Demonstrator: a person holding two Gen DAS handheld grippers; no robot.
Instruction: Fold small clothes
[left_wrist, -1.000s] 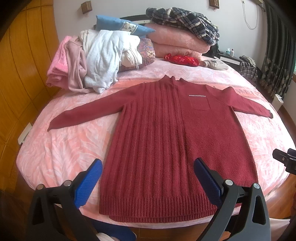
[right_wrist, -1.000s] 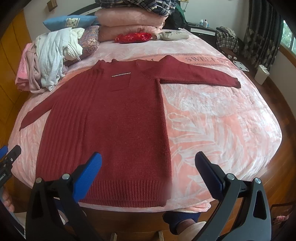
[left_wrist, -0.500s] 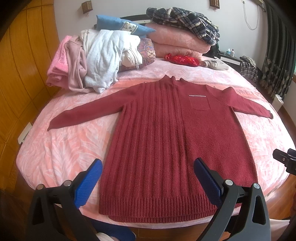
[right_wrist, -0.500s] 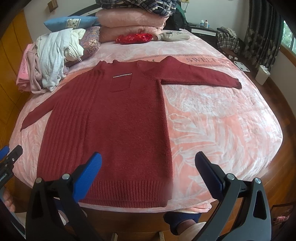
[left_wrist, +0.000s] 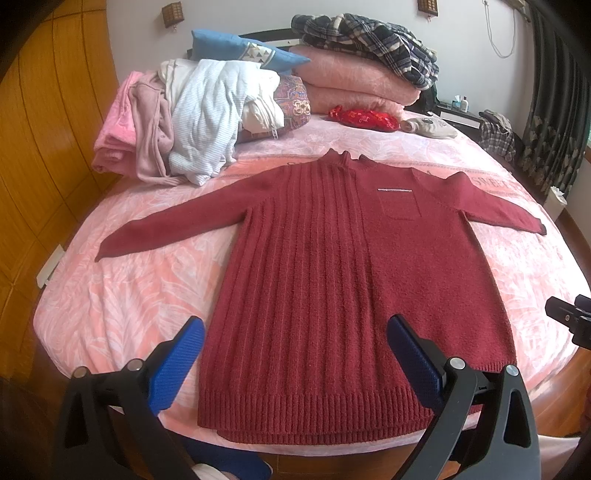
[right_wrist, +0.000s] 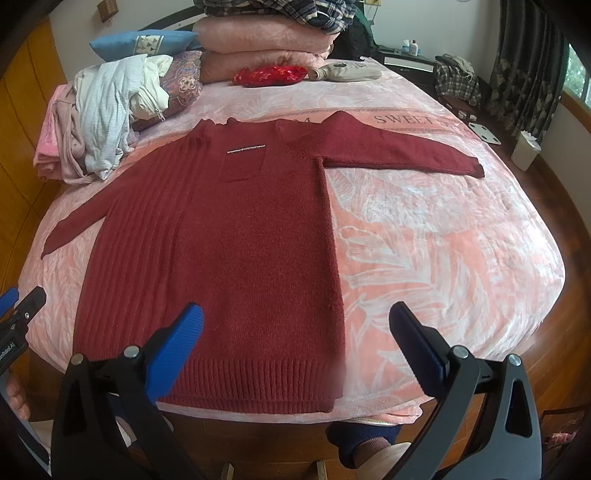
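A dark red knitted sweater (left_wrist: 332, 280) lies flat and face up on the pink bedspread (left_wrist: 122, 295), sleeves spread out to both sides, hem at the near bed edge. It also shows in the right wrist view (right_wrist: 236, 240). My left gripper (left_wrist: 295, 336) is open and empty, hovering above the hem's left and middle part. My right gripper (right_wrist: 295, 325) is open and empty, above the hem's right corner. The right gripper's edge shows in the left wrist view (left_wrist: 569, 317).
A heap of unfolded light clothes (left_wrist: 192, 122) lies at the back left of the bed. Folded pink blankets (left_wrist: 351, 85) with a plaid garment (left_wrist: 369, 37) on top, a blue pillow (left_wrist: 236, 48) and a red pouch (left_wrist: 364, 117) lie at the head. Wooden wall panels (left_wrist: 44, 147) stand left.
The right wrist view has tilted slightly, with the sweater shifting a little lower and right in it. The left gripper and the sweater have not moved.
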